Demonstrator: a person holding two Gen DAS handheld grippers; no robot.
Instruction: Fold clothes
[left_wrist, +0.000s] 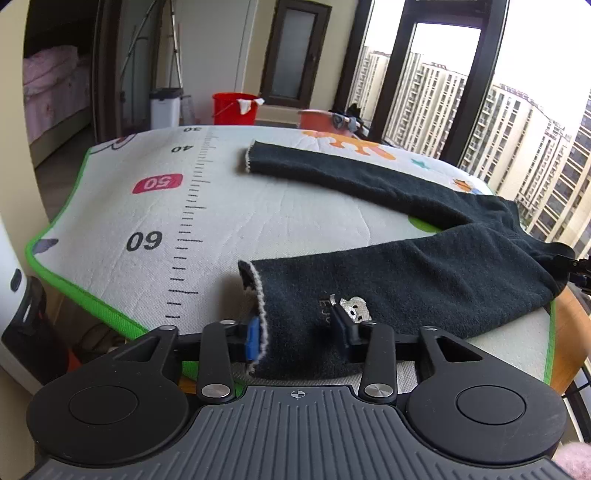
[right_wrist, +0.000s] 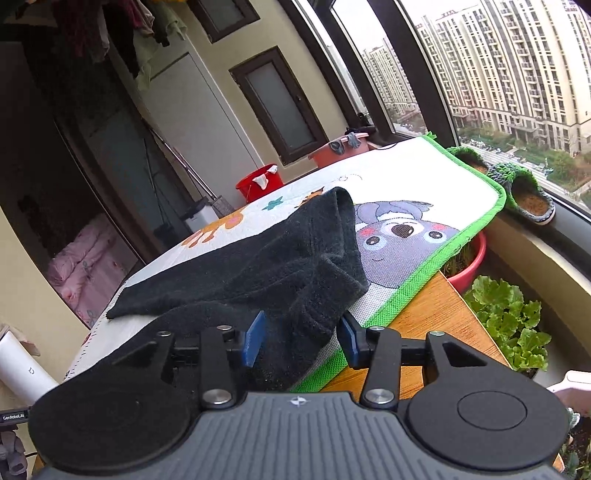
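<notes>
A dark green pair of trousers (left_wrist: 424, 266) lies on a printed mat (left_wrist: 147, 221), its two legs spread apart toward the left. The near leg has a white-edged hem and a small bear patch (left_wrist: 356, 308). My left gripper (left_wrist: 295, 334) is open, its blue pads on either side of the near leg's hem end. In the right wrist view the trousers' waist end (right_wrist: 295, 266) is bunched on the mat (right_wrist: 424, 177). My right gripper (right_wrist: 303, 338) is open with the waist fabric between its fingers.
The mat covers a wooden table (right_wrist: 436, 325) with a green border. A red bucket (left_wrist: 234, 108) and a white bin (left_wrist: 165, 107) stand beyond. Potted lettuce (right_wrist: 509, 317), a red pot (right_wrist: 467, 264) and slippers (right_wrist: 524, 194) sit by the window at right.
</notes>
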